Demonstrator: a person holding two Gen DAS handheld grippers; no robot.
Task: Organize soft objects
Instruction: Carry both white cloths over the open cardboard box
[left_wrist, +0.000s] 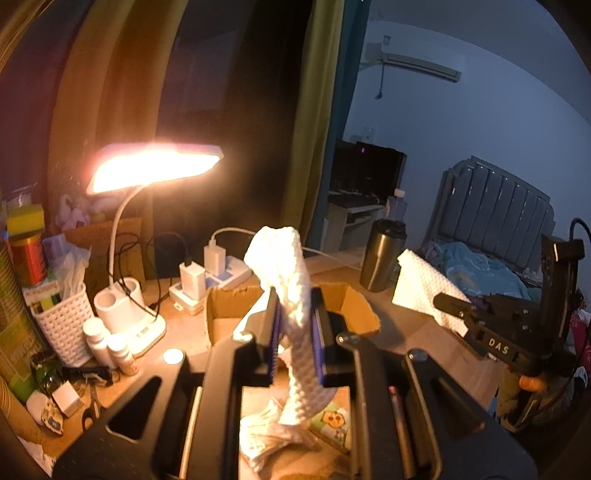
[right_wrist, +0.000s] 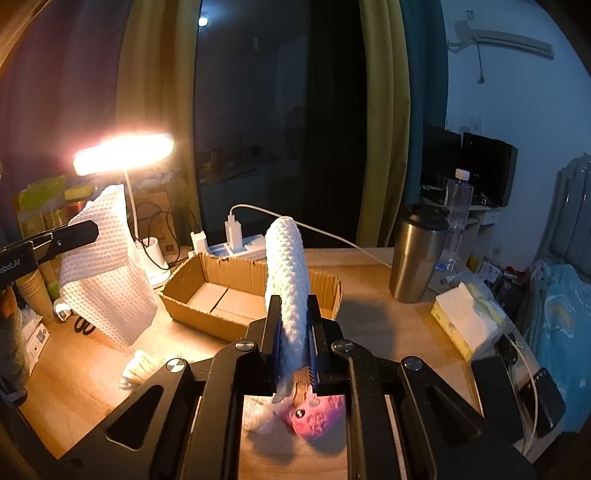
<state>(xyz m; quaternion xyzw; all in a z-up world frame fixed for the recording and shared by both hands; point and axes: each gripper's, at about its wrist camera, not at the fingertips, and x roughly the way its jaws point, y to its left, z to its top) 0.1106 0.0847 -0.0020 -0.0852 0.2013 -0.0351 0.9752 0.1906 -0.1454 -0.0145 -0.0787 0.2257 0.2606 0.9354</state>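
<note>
Pinching one white waffle cloth (left_wrist: 291, 295) between them, your two grippers hold it above the desk (right_wrist: 92, 380): the left gripper (left_wrist: 293, 332) has its fingers (left_wrist: 271, 325) pressed onto one end, which rises in a crumpled fold above them, and the right gripper (right_wrist: 293, 332) has its fingers (right_wrist: 272, 325) clamped on the other end, which stands up as a rolled edge. In your right view the left gripper (right_wrist: 74, 234) shows at the left edge with the cloth draping down from it as a flat sheet; in your left view the right gripper (left_wrist: 448, 302) shows at the right edge with the cloth's corner in its grip. An open cardboard box (right_wrist: 218, 291) sits on the desk just beyond both grippers, towards the far edge. Below your right gripper a pink plush (right_wrist: 314, 417) lies on the desk near the front edge, and a small white folded item (right_wrist: 142, 367) lies to its left. A lit lamp (left_wrist: 155, 168) stands at the far left corner, a steel tumbler (right_wrist: 419, 254) towards the far right, and a tissue pack (right_wrist: 465, 321) near the right edge.
</note>
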